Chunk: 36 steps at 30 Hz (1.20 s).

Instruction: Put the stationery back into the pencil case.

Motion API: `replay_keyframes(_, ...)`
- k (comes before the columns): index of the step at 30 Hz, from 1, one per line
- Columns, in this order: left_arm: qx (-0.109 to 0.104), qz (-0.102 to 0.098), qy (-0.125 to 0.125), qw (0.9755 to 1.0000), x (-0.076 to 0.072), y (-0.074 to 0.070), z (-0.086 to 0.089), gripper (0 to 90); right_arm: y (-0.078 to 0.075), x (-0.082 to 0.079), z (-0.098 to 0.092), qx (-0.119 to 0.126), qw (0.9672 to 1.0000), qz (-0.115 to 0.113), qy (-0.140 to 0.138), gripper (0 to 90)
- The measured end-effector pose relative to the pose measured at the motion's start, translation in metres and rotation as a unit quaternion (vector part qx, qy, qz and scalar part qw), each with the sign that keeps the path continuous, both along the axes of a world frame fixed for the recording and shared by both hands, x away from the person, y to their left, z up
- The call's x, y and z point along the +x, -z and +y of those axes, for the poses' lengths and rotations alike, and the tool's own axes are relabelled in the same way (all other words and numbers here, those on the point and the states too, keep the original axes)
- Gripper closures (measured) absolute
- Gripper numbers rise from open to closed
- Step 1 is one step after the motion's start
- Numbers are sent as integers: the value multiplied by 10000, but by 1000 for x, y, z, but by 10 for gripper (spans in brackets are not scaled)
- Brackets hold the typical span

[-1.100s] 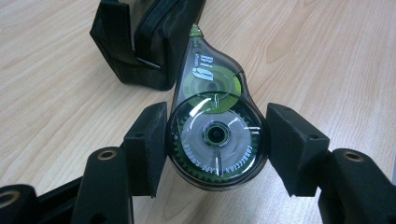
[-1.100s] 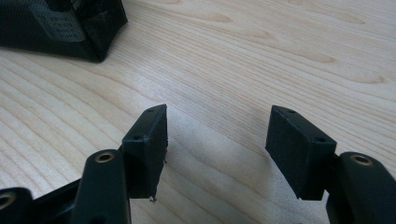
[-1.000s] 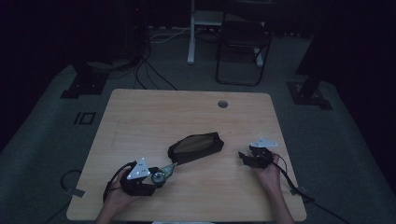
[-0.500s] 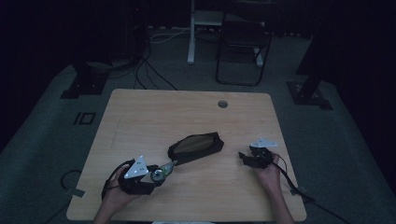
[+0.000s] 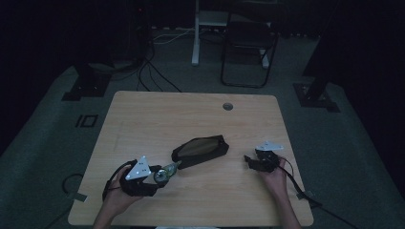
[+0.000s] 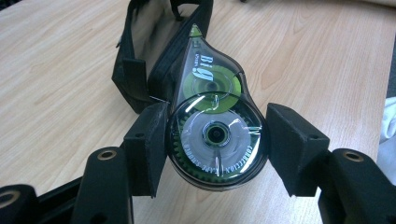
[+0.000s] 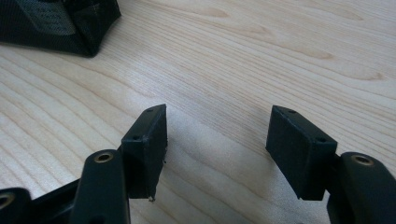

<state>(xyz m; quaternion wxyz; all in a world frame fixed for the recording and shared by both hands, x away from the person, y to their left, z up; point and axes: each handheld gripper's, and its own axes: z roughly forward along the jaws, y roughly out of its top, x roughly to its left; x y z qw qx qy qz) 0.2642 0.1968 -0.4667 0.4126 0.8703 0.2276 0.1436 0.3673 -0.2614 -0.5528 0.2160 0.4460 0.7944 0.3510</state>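
My left gripper (image 5: 160, 175) is at the table's front left, shut on a clear correction tape dispenser (image 6: 212, 93) with green and grey reels inside. The dispenser's pointed green tip (image 5: 175, 165) reaches the near end of an open black pouch (image 5: 200, 150) that lies mid-table. In the left gripper view, both pads (image 6: 147, 144) press the dispenser's round body, and the pouch's open mouth (image 6: 140, 60) lies just beyond. My right gripper (image 5: 249, 160) rests at the front right, a short way from the pouch. It is open, with bare wood between its fingers (image 7: 217, 126).
The wooden table (image 5: 157, 119) has a round cable hole (image 5: 228, 106) near its far edge. A corner of the pouch (image 7: 60, 23) shows at the top left of the right gripper view. Beyond the table stand a chair (image 5: 248, 52) and floor cables (image 5: 153, 71).
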Motion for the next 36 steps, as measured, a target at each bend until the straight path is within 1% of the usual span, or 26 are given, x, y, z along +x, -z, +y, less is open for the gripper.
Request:
replay_keyframes(5, 15, -53, 14, 10000, 2, -5, 0, 417, 0, 0, 0, 21, 10000, 5, 4, 380)
replay_keyframes(13, -25, -140, 13, 9999, 5, -14, 0, 417, 1, 1, -1, 44, 10000, 1, 2, 377)
replay_keyframes(36, -102, -288, 47, 9995, 16, -33, -1, 417, 1, 1, -2, 75, 10000, 5, -6, 371)
